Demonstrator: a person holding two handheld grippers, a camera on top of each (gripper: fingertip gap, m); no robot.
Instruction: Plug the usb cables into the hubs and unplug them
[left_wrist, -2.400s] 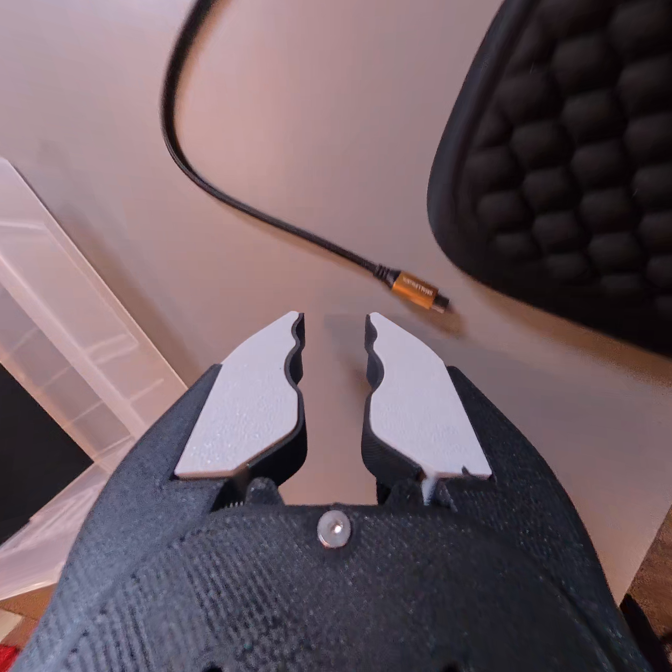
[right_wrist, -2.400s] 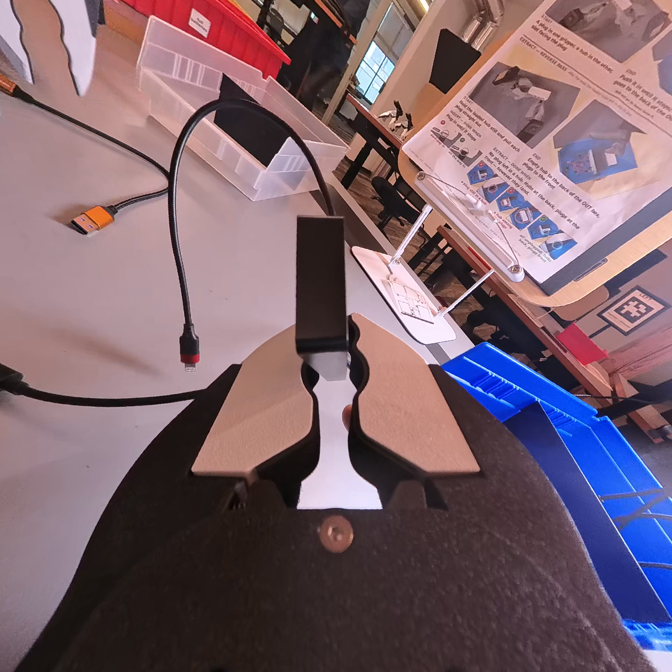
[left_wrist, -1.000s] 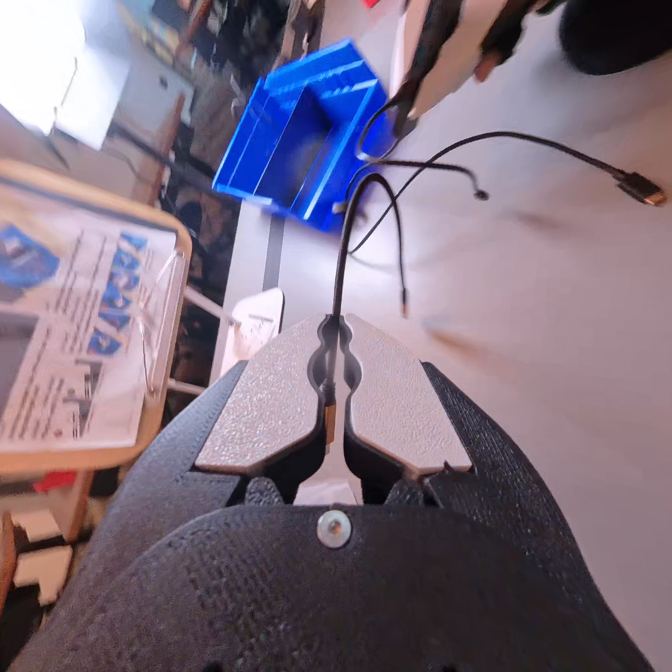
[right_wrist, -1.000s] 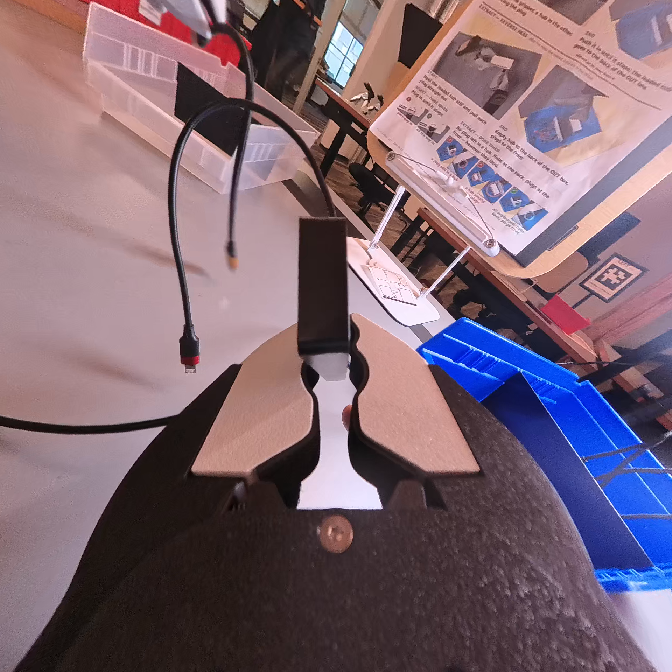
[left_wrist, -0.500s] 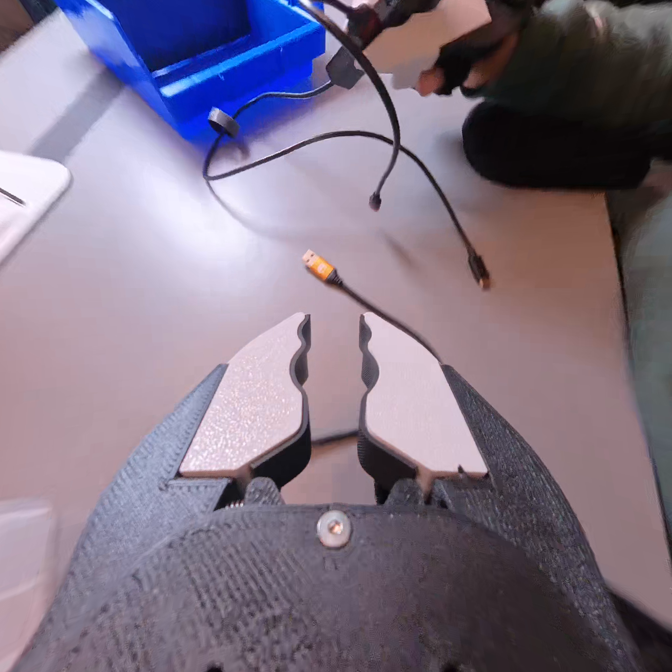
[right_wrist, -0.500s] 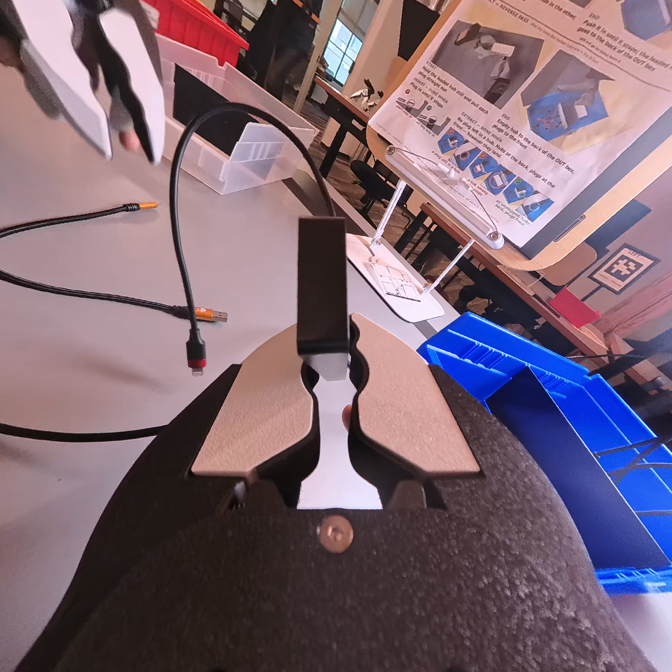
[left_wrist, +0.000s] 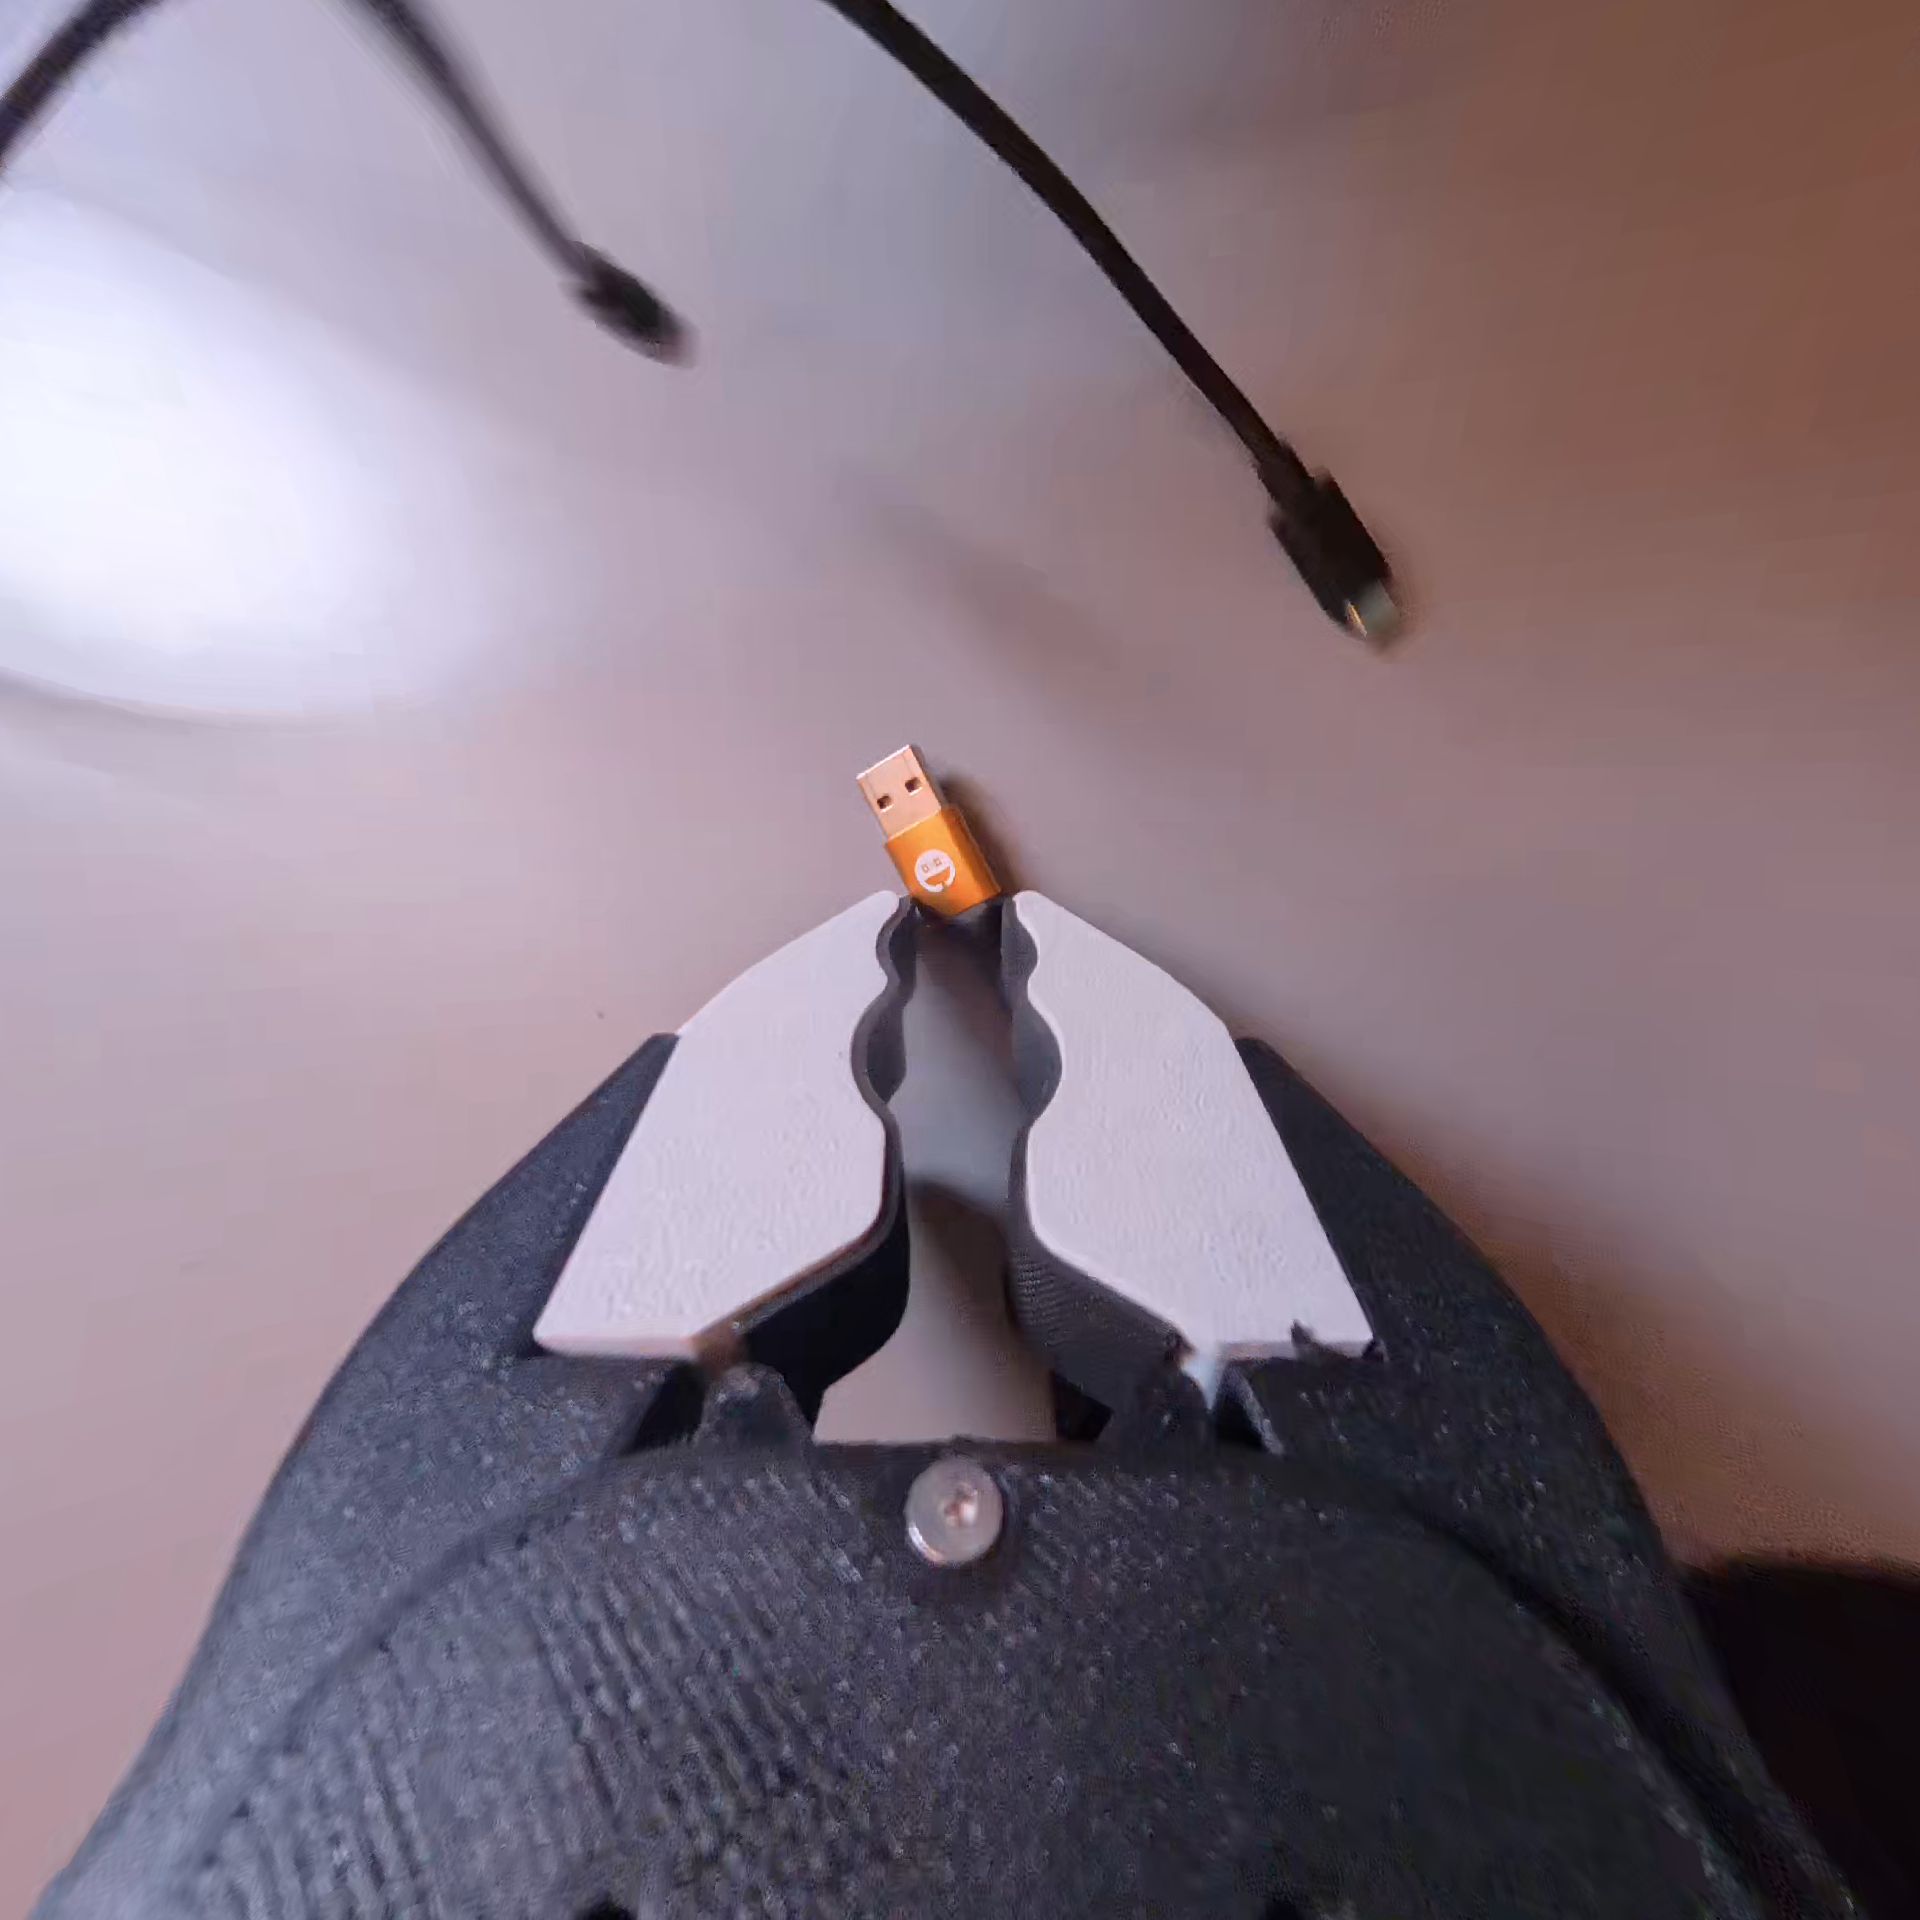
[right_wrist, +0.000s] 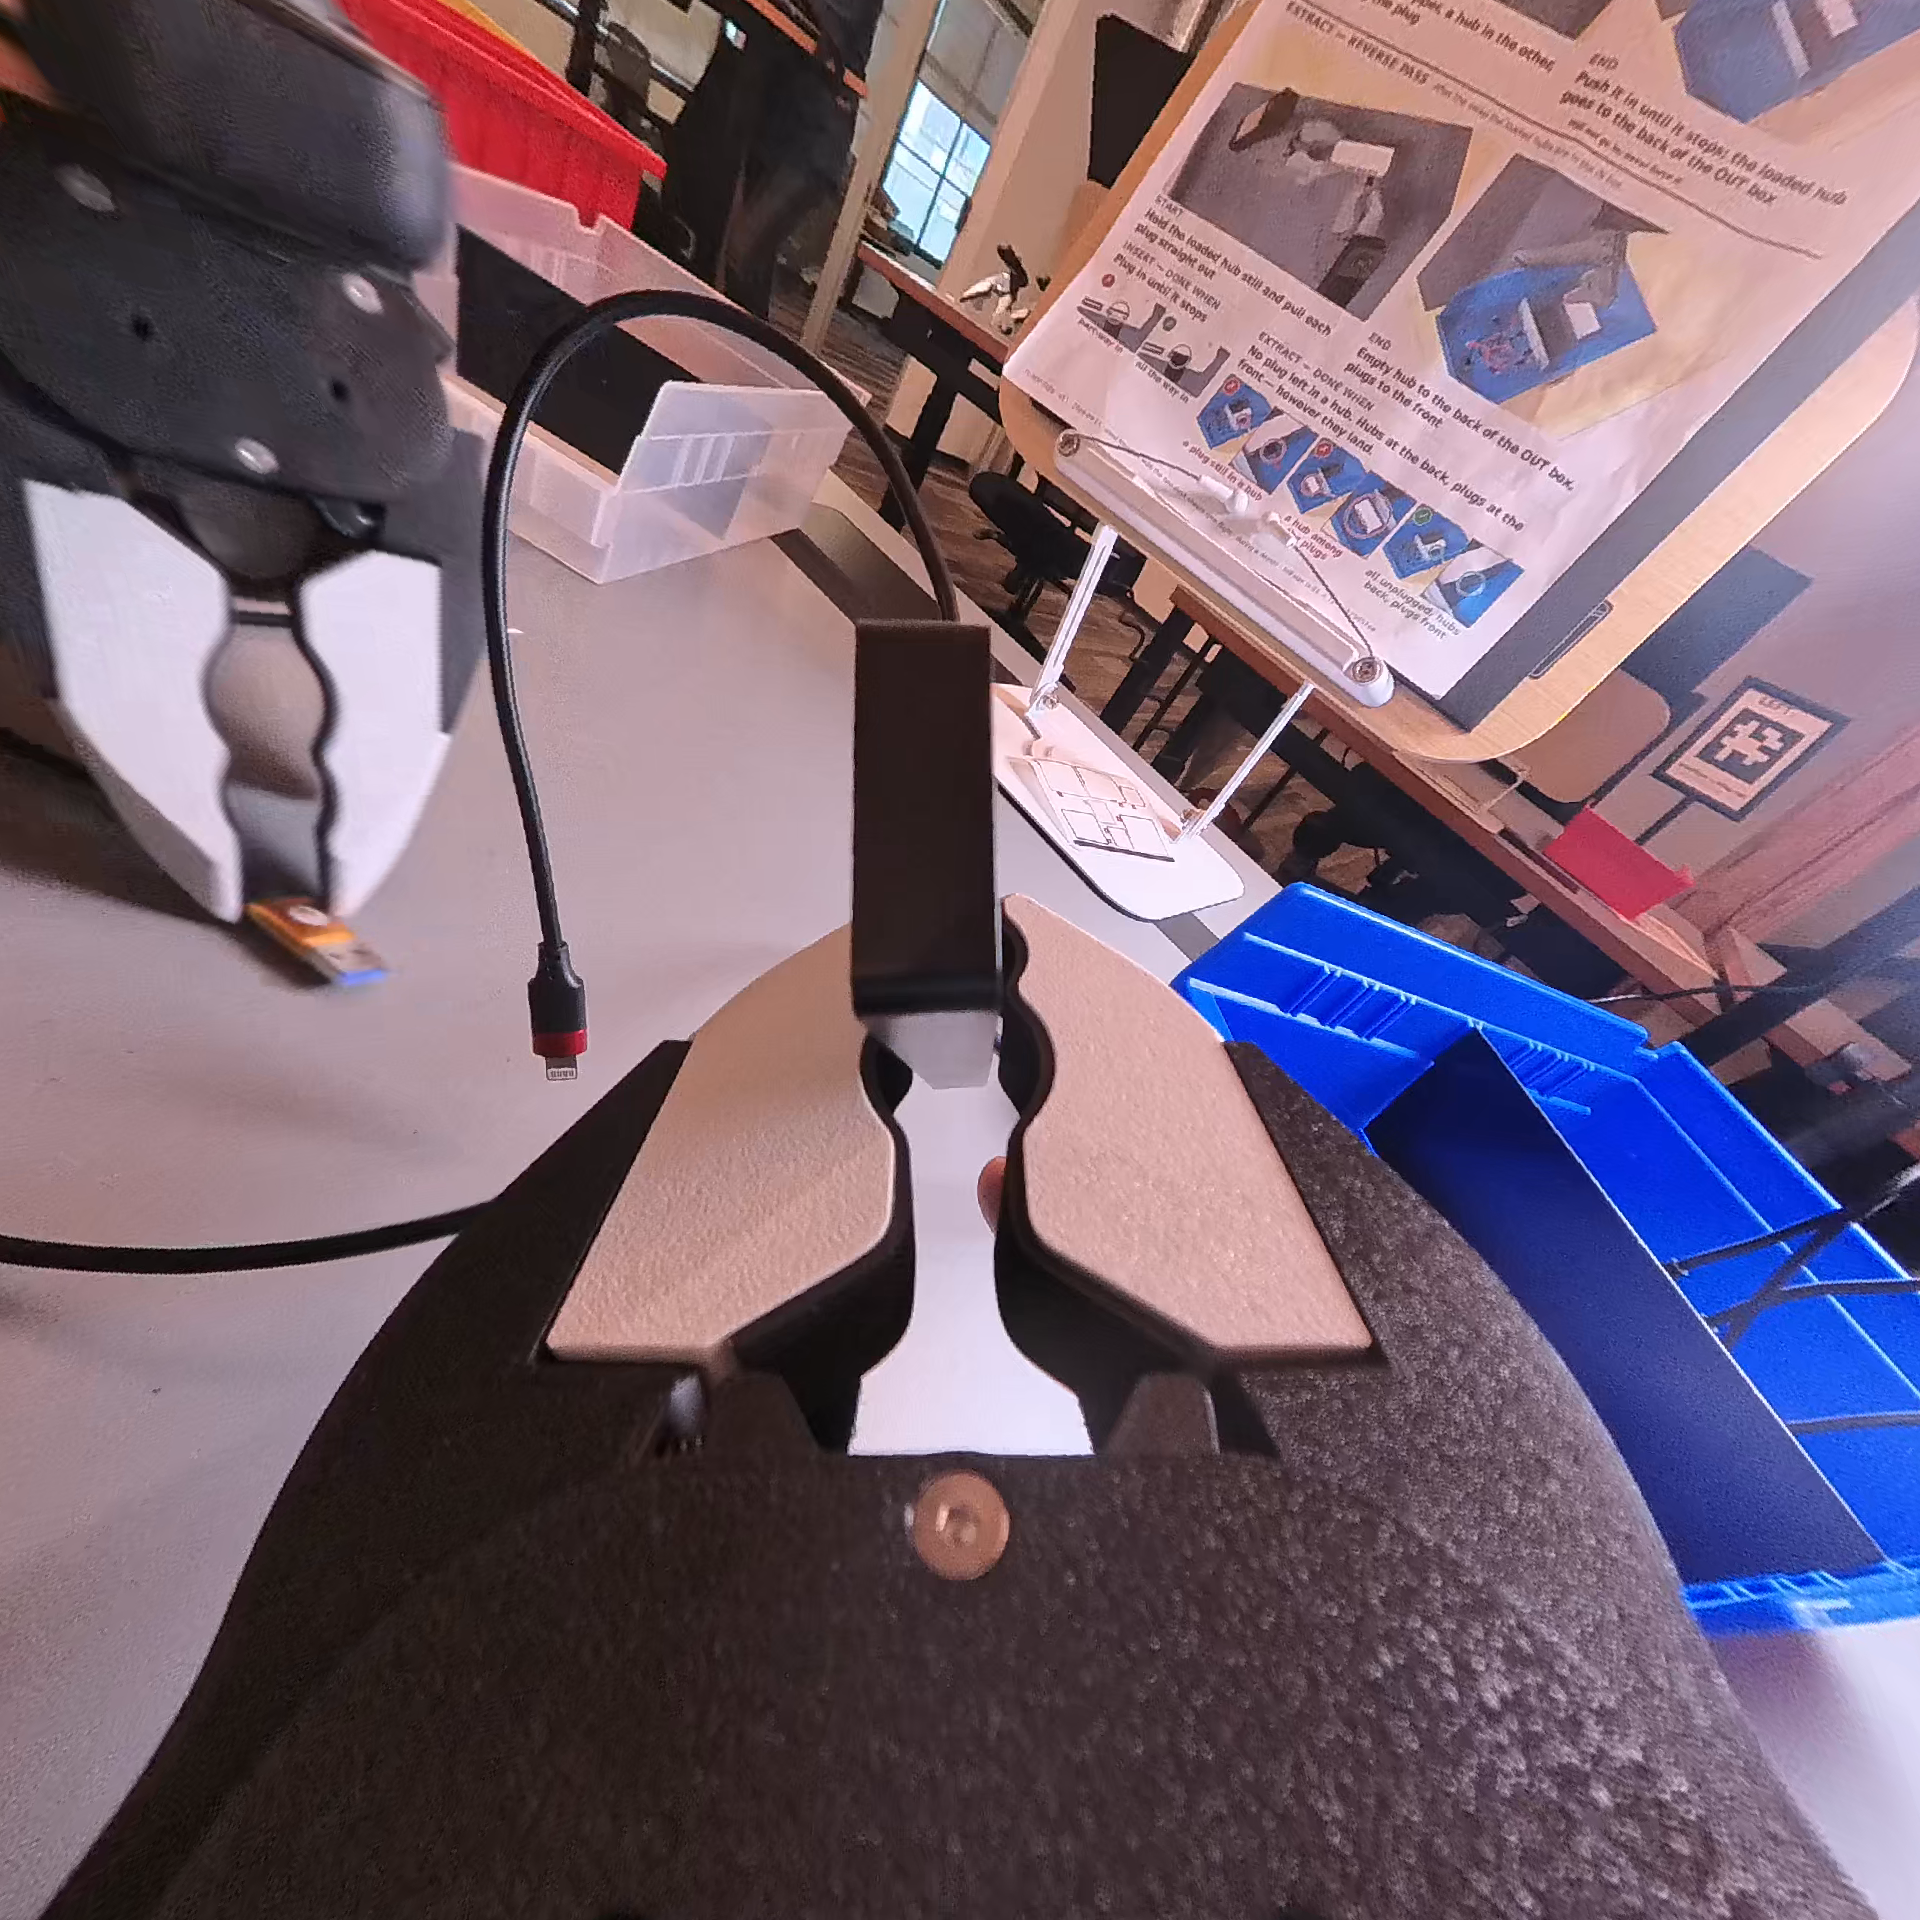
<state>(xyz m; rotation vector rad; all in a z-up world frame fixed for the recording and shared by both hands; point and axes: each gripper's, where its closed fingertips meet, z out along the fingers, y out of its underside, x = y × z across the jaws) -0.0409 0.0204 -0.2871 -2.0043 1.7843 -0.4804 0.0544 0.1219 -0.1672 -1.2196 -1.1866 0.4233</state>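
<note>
Orange metal at the fingertips of the left gripper (left_wrist: 951, 914): pinches the rear end of the orange USB-A plug (left_wrist: 928, 847), with the metal tongue pointing forward, away from the camera. Appears closed on it. Cannot tell whether the plug rests on the grey table (left_wrist: 416, 1039) or sits just above it.

Differs from half a second ago: then open, hovering over the same plug lying loose. Differs also from a second ago: then clamped on a thin cable end. Reads as a re-grip at the correct end, which readies the plug for insertion. Not yet inserted.

Right gripper (right_wrist: 925, 925): clenches the lower end of the black hub (right_wrist: 920, 810) and holds it upright, as in every earlier picture. Shows no port from this angle. Keeps the hub well apart from the left gripper, which sits low at the left edge of the right wrist view.

Count, outward from the fingers:
- Grippers: two, both loaded.
- Hubs: one.
- Orange USB-A plugs: one.
- Red-collared plug (right_wrist: 559, 1023): one, hanging free on the black cable that arcs from the hub's top.
- Dark plug ends in the left wrist view: two, blurred, one left (left_wrist: 623, 312) and one right (left_wrist: 1335, 566), both beyond the orange plug.
- Bins: one blue bin (right_wrist: 1558, 1091), one clear tray (right_wrist: 707, 468), one red bin (right_wrist: 520, 114).
- Instruction sheet (right_wrist: 1403, 312) on a stand: one.
</note>
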